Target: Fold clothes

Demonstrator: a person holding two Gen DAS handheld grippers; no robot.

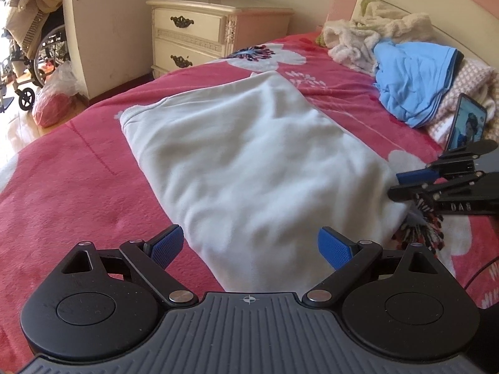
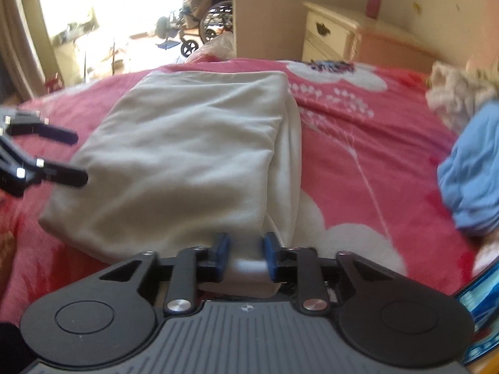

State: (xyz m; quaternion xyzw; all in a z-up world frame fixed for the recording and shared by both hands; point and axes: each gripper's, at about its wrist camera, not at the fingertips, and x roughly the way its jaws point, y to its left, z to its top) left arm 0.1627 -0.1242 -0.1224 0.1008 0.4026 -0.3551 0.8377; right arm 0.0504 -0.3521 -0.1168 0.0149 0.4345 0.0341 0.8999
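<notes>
Nearest in the left wrist view, the left gripper hangs over the near end of the folded white fleece garment, its 2 blue-padded fingers spread wide apart with only the cloth's near edge lying below the gap, nothing pinched. The right wrist view shows what that view cannot: the right gripper has its blue pads drawn close and clamped on a white fold of the garment's near edge, the cloth bunched between them. From the left camera this gripper appears only side-on at the right edge, its tips at the garment's near right corner, and the grip itself cannot be read there.

The garment lies flat on the pink floral fleece bedspread, folded into a long rectangle that runs away from both cameras. The right view reveals a second layer peeking out along its right side.

Farther right on the bed, a crumpled light blue cloth rests on a checked pink blanket, with a cream fluffy heap behind it. Only the left view shows the smartphone propped just beside them.

Beyond the bed stands a cream 2-drawer nightstand, and past a partition, a wheelchair.
</notes>
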